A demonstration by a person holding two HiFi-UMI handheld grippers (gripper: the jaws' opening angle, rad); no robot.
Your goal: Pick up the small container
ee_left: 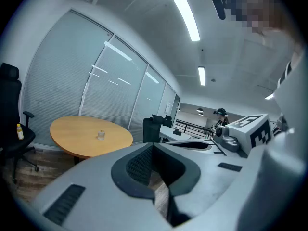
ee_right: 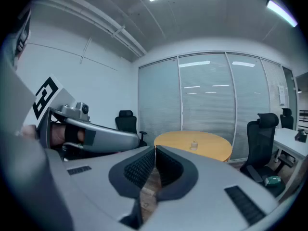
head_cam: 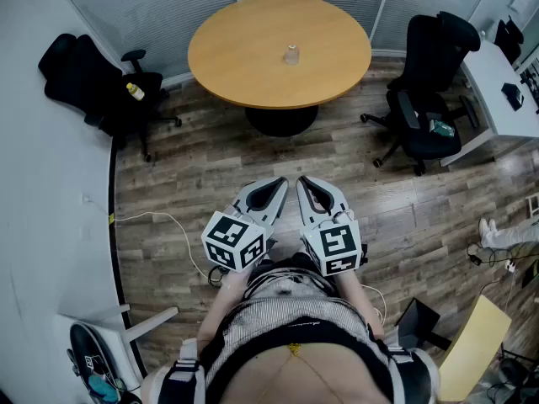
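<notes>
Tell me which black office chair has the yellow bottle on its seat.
The office chair left of the round table, with the yellow bottle on its seat; the right chair holds something teal.

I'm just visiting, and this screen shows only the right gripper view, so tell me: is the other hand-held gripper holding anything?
Observer: No. Its own view shows the left hand-held gripper with jaws shut on nothing.
Operator: How do the two sit together?
Observer: In the head view it lies beside the right hand-held gripper, tips not touching, both aimed at the round table.
Operator: Anything on the chair by the wall?
Observer: A small yellow bottle lies on its seat.
</notes>
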